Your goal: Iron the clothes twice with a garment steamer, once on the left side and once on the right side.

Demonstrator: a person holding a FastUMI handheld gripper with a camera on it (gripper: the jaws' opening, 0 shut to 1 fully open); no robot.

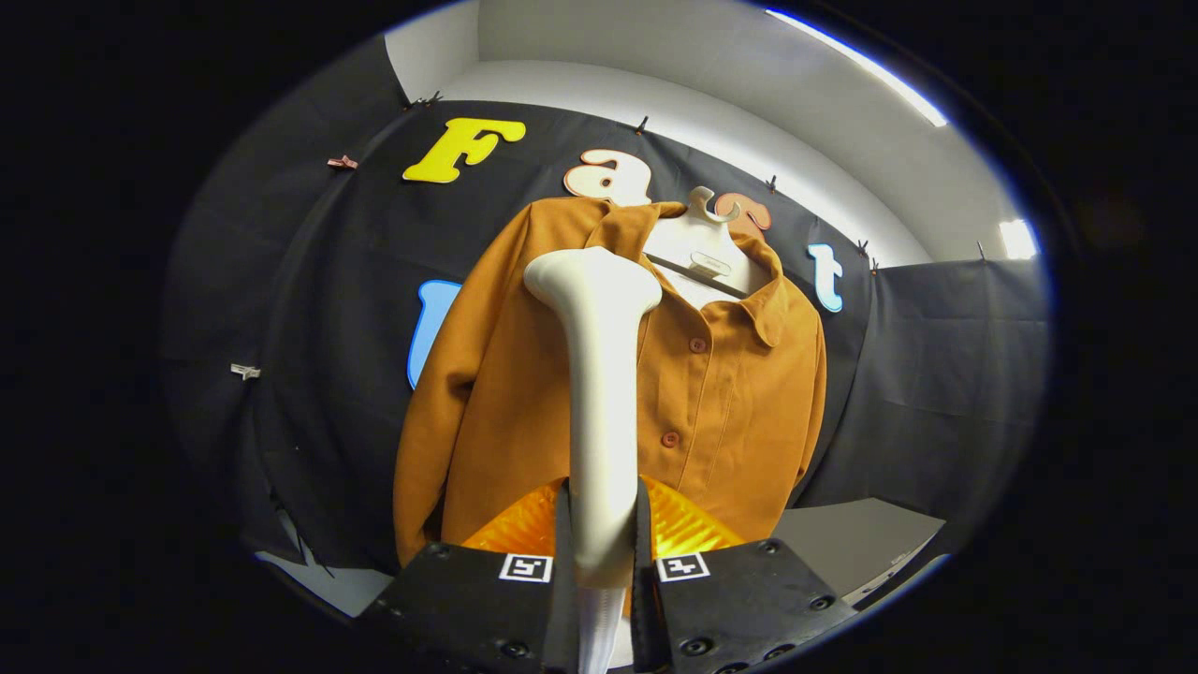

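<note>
The tongs (603, 534) are gripping the handle of a white plastic garment steamer (599, 374), both fingers (564, 534) pressing against its sides. The steamer is standing upright between them, its wide head reaching up in front of the shoulder and collar area of a mustard-orange buttoned shirt (730, 393). The shirt is hanging on a white hanger (704, 245) before the booth's black cloth wall, just beyond the fingers. A grey worktop (856, 538) is lying beside the shirt's hem.
</note>
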